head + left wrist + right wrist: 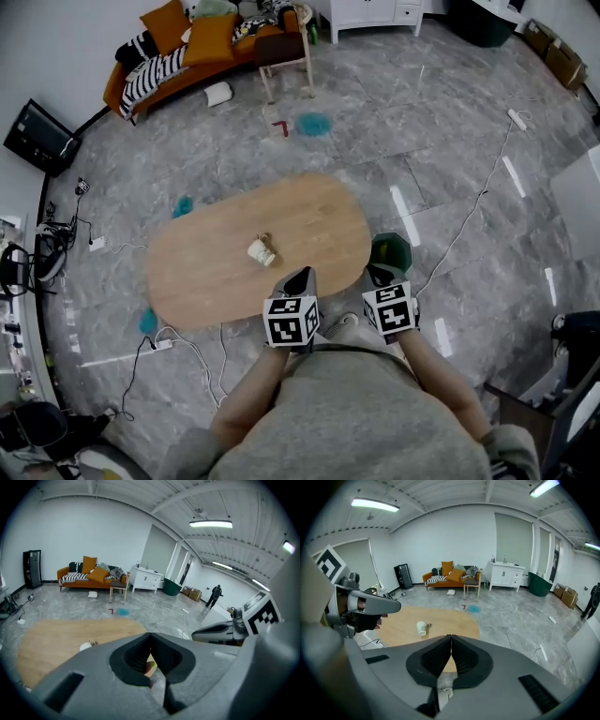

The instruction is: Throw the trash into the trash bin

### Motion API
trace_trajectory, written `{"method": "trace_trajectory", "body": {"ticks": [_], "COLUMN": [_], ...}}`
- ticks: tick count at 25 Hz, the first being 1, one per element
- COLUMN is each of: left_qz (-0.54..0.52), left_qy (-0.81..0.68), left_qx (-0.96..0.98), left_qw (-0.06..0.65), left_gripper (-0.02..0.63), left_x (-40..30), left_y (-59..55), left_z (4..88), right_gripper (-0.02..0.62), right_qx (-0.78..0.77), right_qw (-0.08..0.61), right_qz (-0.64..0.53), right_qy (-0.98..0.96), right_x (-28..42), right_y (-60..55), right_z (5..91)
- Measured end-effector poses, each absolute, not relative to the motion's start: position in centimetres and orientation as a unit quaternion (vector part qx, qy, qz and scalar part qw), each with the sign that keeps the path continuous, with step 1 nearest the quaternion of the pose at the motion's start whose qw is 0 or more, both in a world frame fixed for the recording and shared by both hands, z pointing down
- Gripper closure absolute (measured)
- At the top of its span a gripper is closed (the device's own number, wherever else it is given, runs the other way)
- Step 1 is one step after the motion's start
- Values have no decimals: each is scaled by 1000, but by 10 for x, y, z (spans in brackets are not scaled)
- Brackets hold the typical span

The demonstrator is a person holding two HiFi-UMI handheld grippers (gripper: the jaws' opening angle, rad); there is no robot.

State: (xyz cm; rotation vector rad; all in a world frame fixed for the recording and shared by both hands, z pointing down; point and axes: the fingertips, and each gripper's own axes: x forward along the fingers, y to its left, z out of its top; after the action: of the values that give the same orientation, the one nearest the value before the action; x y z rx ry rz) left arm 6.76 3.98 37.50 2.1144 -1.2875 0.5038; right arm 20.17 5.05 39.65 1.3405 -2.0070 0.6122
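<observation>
Nearest the camera, the person's grey-sleeved arms are reaching forward, each hand holding one tool over the near edge of the table point(319, 211). The left gripper point(300, 275) is pointing down over the wood with its jaws pressed together at the tips, clasping nothing. The right gripper point(382, 274), just beside it and off the table's right end, is likewise keeping its jaws fully closed and empty.

Just beyond the left gripper, the paper cup point(261, 251) is lying on its side near the middle of the oval wooden top, apart from both tools. It is showing up white with a faint print on its wall, and a small brown scrap point(264, 237) is sitting right against its far side.

The trash bin point(391, 251), dark green and open-topped, is standing on the grey marble floor at the table's right end, directly past the right gripper.

Farther off, a teal patch point(314, 124) is marking the floor, and an orange sofa point(183, 66) with cushions is standing against the far wall.
</observation>
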Motion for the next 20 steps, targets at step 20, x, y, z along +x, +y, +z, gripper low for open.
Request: {"method": "trace_trajectory", "body": {"ticks": [20], "left_qz": [170], "left_qy": [-546], "left_qx": [754], "left_qw": [322], "left_gripper": [597], "left_x": [-53], "left_y": [28], "left_z": [372], "right_gripper": [586], "right_qx": [446], "right_qw": [344], "right_qz": [217], "right_qy": [-797], "right_x": [83], "right_y": [19], "right_z": [397]}}
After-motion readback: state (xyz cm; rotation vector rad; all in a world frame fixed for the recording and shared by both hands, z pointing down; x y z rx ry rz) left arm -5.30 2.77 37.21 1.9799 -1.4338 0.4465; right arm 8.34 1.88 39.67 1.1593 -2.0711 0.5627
